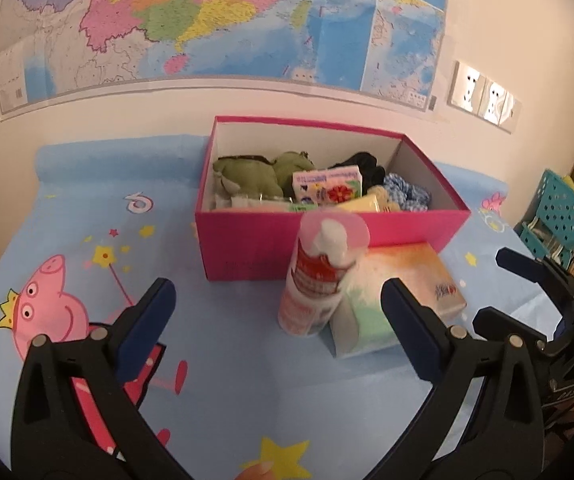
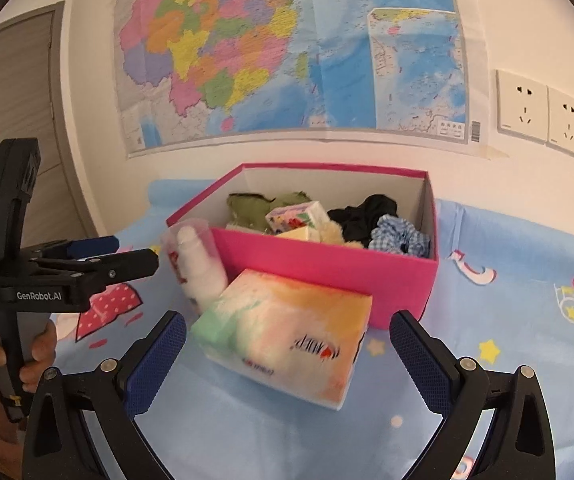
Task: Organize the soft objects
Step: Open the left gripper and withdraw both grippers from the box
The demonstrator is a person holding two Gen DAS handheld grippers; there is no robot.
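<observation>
A pink cardboard box (image 1: 271, 244) (image 2: 327, 268) stands open on the table. In it lie a green plush toy (image 1: 247, 176), a small flowered tissue packet (image 1: 327, 186), a black scrunchie (image 2: 363, 216) and a blue checked scrunchie (image 2: 399, 234). In front of the box is a white and red bottle with a clear cap (image 1: 311, 280) (image 2: 199, 268), slightly tilted. Beside it lies a pastel tissue pack (image 1: 411, 280) (image 2: 287, 340). My left gripper (image 1: 277, 286) (image 2: 127, 254) is open just short of the bottle. My right gripper (image 2: 287, 318) (image 1: 507, 292) is open just short of the tissue pack. Neither touches anything.
A blue cartoon-pig tablecloth (image 1: 215, 360) covers the table, which ends at a wall with a large map (image 2: 287, 60) and sockets (image 2: 543, 112). A teal perforated basket (image 1: 555, 208) stands off the table's right side. A person's hand (image 2: 35, 352) holds the left gripper's handle.
</observation>
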